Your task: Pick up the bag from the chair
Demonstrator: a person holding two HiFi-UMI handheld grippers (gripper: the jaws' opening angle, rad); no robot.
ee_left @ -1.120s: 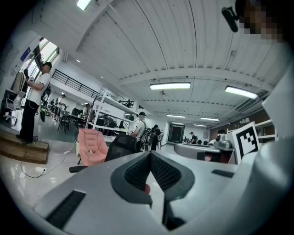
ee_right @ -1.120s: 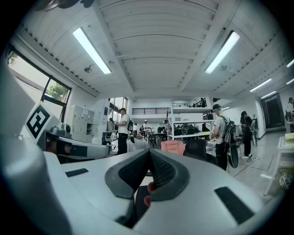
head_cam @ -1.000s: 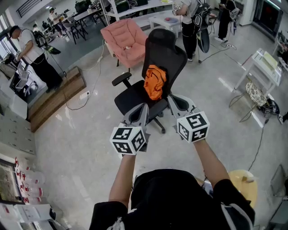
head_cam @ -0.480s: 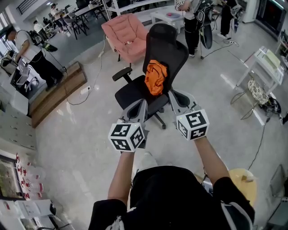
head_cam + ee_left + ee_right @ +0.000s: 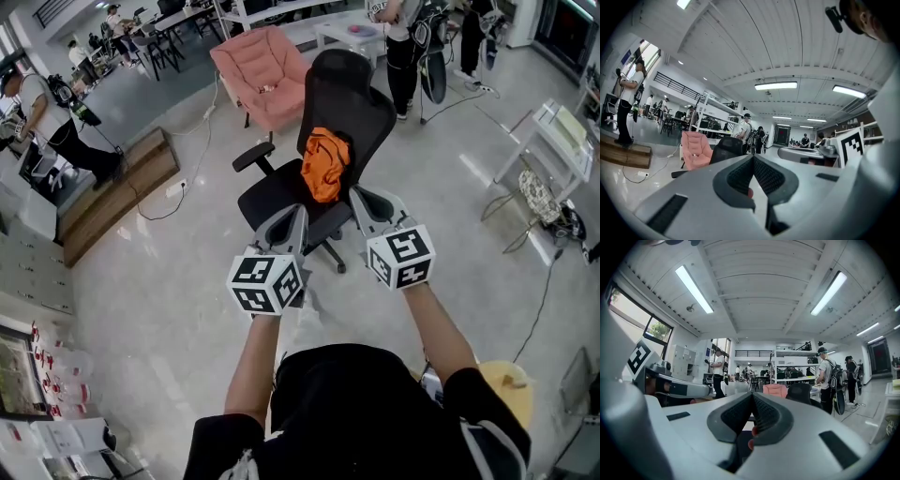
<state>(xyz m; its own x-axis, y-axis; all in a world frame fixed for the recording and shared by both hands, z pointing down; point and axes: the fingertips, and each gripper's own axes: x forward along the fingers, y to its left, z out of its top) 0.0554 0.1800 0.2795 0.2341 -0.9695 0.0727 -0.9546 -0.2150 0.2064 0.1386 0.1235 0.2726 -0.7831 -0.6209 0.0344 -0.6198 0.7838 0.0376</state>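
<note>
1. Left gripper [image 5: 753, 158]: the jaws are together at the tips. Nothing is held between them. A sliver of orange shows through the gap behind the tips.

2. Right gripper [image 5: 752, 395]: the jaws are fully closed, tip against tip, and it has hold of nothing. A sliver of orange shows through the gap here as well.

3. Position: the 2 grippers are held level, side by side at arm's length, each with its marker cube nearest the person. Both point at the chair [image 5: 345, 98]. In the head view their tips lie over the front edge of the seat, 1 to each side of the bag [image 5: 324, 167] and short of it. Neither touches the bag.

4. Bag: orange and crumpled. It sits on the seat and leans upright against the lower backrest.

5. Chair: black office type with a headrest and 1 armrest visible at the left. It stands on the pale glossy floor [image 5: 178, 281] and faces the person.

6. Surroundings: a pink armchair [image 5: 258, 73] stands behind the chair. A wooden platform [image 5: 117, 192] is well to the left, with a cable trailing beside it. Several people stand at the far edges of the room.
</note>
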